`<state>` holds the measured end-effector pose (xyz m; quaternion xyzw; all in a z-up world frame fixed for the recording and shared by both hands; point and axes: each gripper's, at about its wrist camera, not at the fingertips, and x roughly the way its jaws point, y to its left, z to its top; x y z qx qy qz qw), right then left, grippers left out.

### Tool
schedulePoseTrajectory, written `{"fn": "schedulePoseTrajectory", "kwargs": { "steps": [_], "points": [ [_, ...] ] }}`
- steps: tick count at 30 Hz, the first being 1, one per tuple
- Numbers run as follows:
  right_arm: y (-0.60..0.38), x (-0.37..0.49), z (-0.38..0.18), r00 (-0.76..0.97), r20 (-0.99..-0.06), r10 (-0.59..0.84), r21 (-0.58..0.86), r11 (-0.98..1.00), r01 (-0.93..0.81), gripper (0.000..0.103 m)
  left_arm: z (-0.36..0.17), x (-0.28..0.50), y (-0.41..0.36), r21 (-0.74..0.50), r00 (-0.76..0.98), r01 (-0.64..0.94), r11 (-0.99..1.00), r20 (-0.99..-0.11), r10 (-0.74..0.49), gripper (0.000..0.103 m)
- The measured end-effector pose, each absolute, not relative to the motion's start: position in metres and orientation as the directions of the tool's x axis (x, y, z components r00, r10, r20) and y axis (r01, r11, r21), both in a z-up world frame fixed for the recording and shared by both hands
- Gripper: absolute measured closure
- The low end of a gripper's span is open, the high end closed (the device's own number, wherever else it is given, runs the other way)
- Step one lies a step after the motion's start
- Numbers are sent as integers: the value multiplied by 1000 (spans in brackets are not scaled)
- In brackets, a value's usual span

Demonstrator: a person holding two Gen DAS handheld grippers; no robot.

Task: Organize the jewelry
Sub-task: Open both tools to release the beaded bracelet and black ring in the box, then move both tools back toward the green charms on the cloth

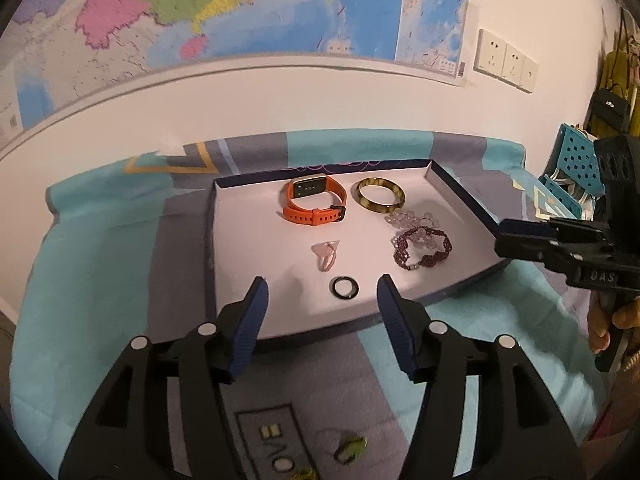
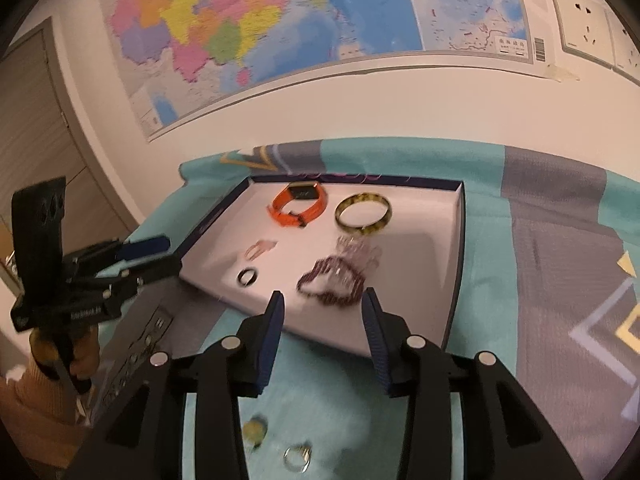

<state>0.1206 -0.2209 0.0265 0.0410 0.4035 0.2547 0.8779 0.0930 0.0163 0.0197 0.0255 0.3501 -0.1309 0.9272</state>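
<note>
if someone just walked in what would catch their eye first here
Probably the bright orange watch at the back of the shallow white-lined box, with a mottled yellow bangle right beside it. Nearer the front lie a purple bead bracelet and a small black ring. Behind it all, a big colourful map fills the wall, and both grippers hover open and empty at the box's near edge.

A shallow blue-walled tray [image 1: 224, 240] with a white floor holds an orange watch [image 1: 314, 200] and a mottled yellow-green bangle [image 1: 380, 197] side by side at the back. Nearer lie a pink clip [image 1: 326, 254], a small black ring [image 1: 344, 286], and a purple beaded bracelet [image 1: 422, 250] touching pale lilac beads [image 1: 412, 218]. Outside the tray's front wall, on the patterned cloth, lie a metal ring [image 2: 298, 458] and greenish pieces [image 1: 352, 450] (too blurred to name).
</note>
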Motion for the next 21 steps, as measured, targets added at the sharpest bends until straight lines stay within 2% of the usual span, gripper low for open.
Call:
{"fn": "schedulePoseTrajectory", "kwargs": {
  "steps": [12, 21],
  "points": [
    [-215, 73, 11, 508, -719, 474, 267, 864, -428, 55, 11, 56, 55, -58, 722, 174, 983, -672, -167, 43],
    [-198, 56, 5, 487, -729, 480, 251, 850, -463, 54, -4, 28, 59, -71, 694, 198, 978, -694, -191, 43]
  ]
}}
